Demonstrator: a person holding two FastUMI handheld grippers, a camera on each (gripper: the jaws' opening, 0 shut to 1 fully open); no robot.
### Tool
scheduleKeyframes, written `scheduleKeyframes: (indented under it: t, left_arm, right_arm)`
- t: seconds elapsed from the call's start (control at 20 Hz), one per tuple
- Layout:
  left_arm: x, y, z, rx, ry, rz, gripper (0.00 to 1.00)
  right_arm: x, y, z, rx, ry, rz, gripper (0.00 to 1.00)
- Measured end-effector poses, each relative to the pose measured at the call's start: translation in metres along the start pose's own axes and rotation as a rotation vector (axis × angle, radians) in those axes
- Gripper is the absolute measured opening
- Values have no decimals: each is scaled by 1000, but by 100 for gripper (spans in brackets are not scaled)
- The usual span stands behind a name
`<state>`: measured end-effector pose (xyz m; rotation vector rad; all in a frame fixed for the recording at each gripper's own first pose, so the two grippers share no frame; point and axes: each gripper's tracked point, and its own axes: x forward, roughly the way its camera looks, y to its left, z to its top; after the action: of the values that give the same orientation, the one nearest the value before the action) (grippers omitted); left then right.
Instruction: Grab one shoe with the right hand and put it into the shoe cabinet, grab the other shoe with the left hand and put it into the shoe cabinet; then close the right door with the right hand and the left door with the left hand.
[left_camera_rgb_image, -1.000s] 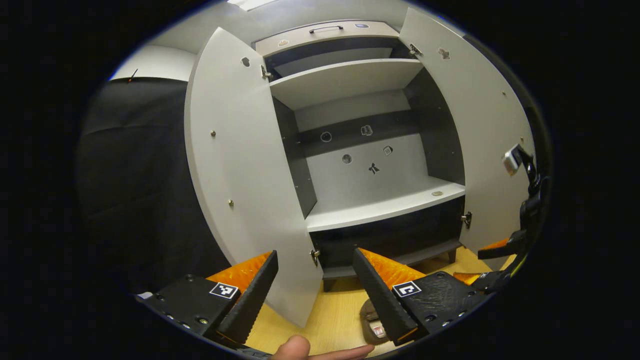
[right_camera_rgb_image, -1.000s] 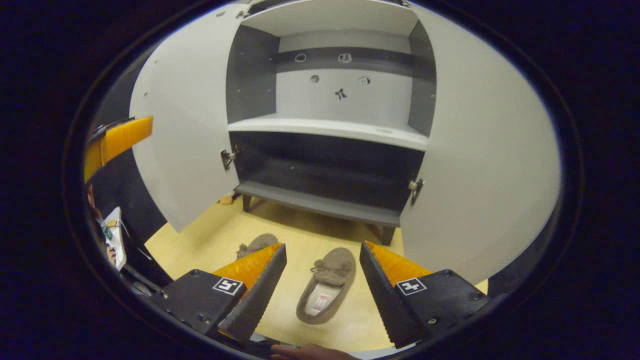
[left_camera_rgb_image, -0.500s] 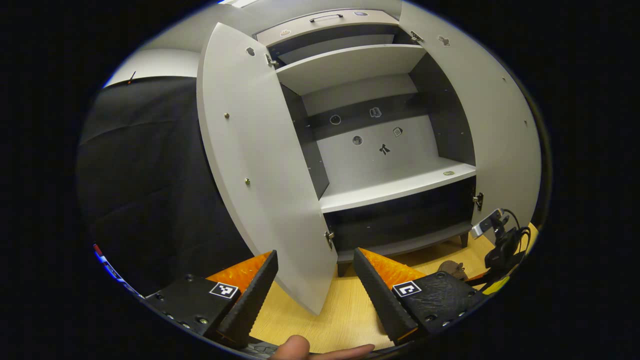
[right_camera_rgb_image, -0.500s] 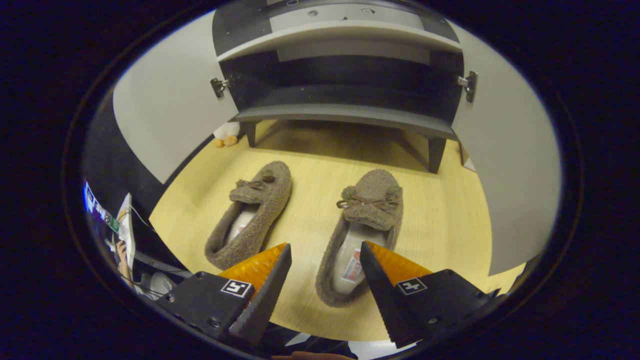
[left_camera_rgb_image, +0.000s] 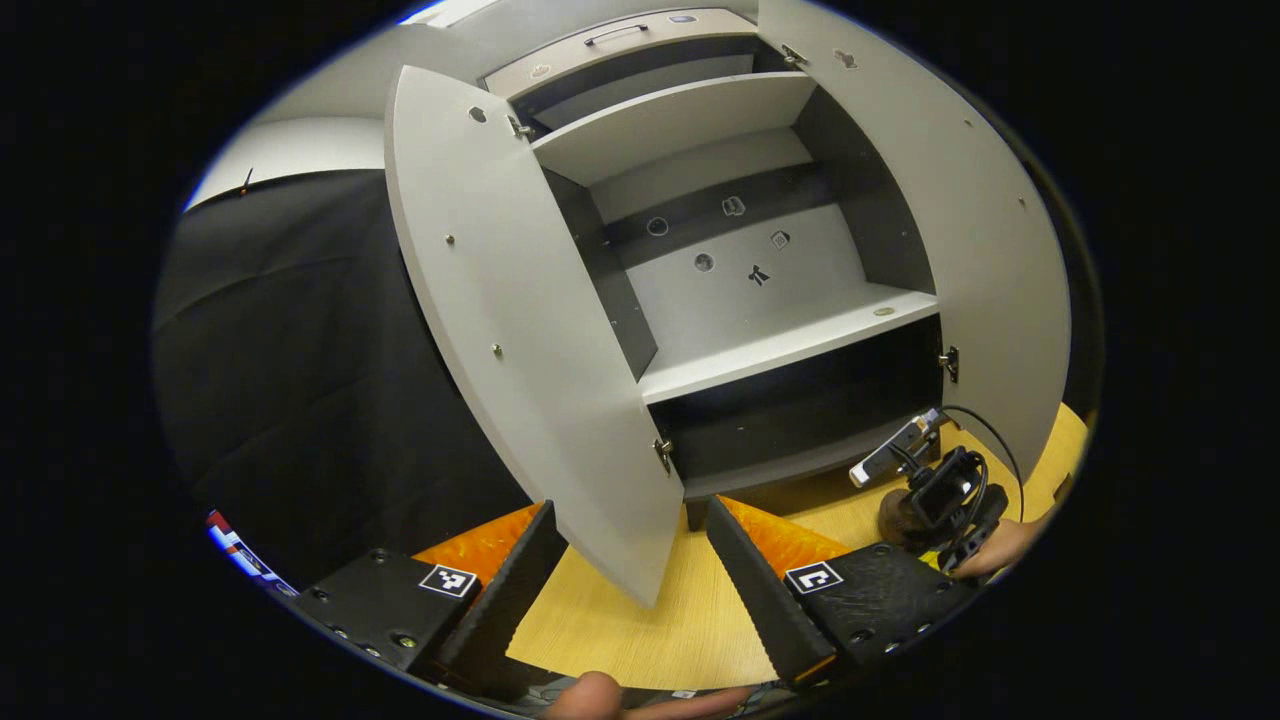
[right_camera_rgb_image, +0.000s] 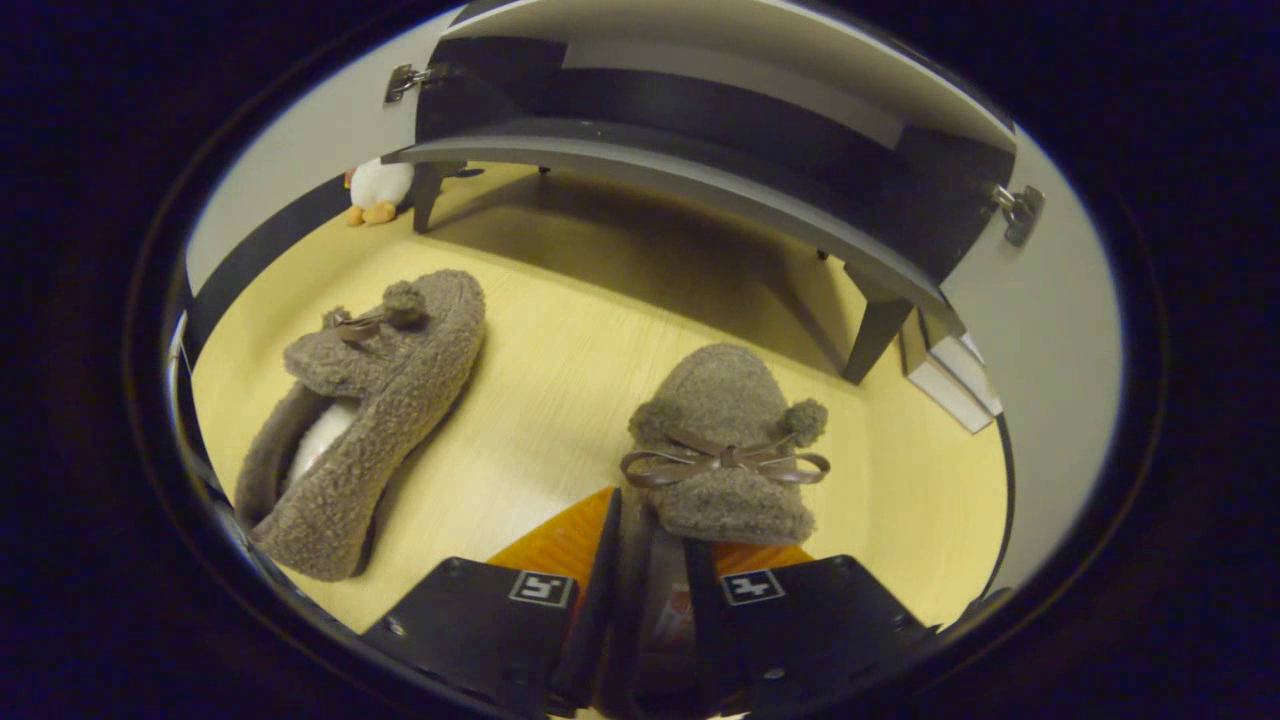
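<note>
Right gripper view: fingers (right_camera_rgb_image: 690, 600) pinch right shoe (right_camera_rgb_image: 725, 440), left shoe (right_camera_rgb_image: 370, 400) nearby.

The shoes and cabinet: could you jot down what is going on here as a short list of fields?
right gripper: shut on the right shoe, gripping one side wall at its opening
left shoe: on the floor, untouched, beside the other
left gripper: open, holding nothing, facing the cabinet
left door: open
right door: open
shelves: no shoes on them
toy: on the floor by a cabinet leg
stage: first shoe gripped, not yet lifted into the cabinet
</note>
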<state>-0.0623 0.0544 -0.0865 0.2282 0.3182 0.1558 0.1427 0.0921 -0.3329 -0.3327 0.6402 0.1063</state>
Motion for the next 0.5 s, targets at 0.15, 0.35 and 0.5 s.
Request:
scheduleKeyframes:
  t: [0.15, 0.35, 0.5]
  left_arm:
    - [3, 5, 0, -28, 0, 5, 96]
    - [14, 0, 1, -10, -24, -10, 96]
    - [22, -15, 7, -27, -53, -63, 96]
  right_arm:
    - [-18, -5, 16, -19, -59, -2, 10]
    - [-73, -16, 35, 26, -149, 43, 7]
    - [-131, -32, 58, 11, -265, 33, 7]
